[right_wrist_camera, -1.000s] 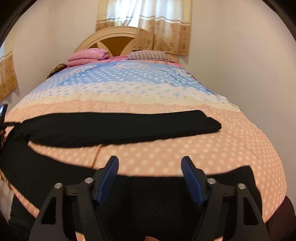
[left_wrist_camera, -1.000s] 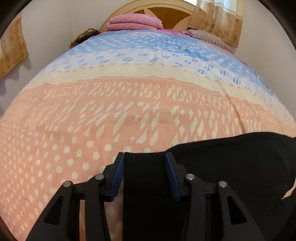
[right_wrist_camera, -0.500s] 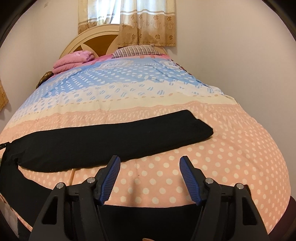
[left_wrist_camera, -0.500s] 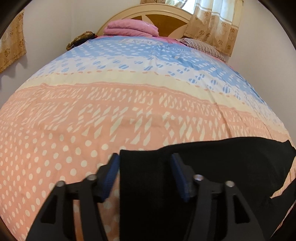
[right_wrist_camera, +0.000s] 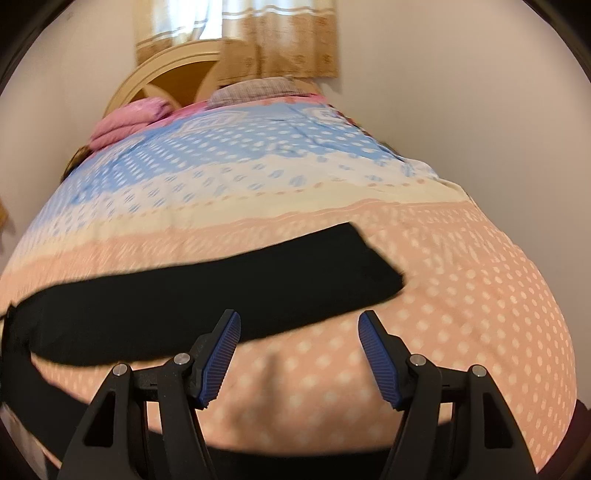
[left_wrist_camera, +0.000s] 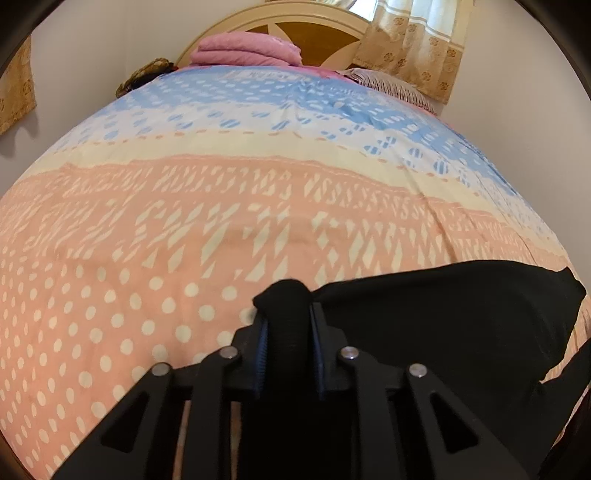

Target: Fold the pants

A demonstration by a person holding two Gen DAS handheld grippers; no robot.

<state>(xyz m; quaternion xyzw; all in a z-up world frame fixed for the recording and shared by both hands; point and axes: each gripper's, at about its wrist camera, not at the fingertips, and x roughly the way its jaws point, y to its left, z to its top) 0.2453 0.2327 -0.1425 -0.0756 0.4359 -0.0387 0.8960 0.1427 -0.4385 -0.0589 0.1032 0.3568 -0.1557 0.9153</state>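
Black pants [left_wrist_camera: 443, 317] lie across the patterned bedspread [left_wrist_camera: 184, 221]. In the left wrist view my left gripper [left_wrist_camera: 286, 310] has its jaws closing, and the blue pads pinch a bunched fold of the pants' edge that sticks up between them. In the right wrist view one long black pant leg [right_wrist_camera: 221, 280] stretches from the left edge to a cuff end near the middle. My right gripper [right_wrist_camera: 299, 321] hangs just in front of that leg near its cuff. Its jaws are closing a little but stand wide apart, gripping nothing. More black cloth shows along the bottom edge.
A folded pink blanket [left_wrist_camera: 247, 48] and a striped pillow [right_wrist_camera: 255, 88] lie at the head of the bed by the wooden headboard [left_wrist_camera: 295, 26]. Curtains [right_wrist_camera: 280, 37] hang behind. A wall runs close along the bed's right side.
My left jaws have come together on the pants' edge, bunching it up. The right gripper has slid right along the bed, so the leg's cuff end now lies just ahead of it.
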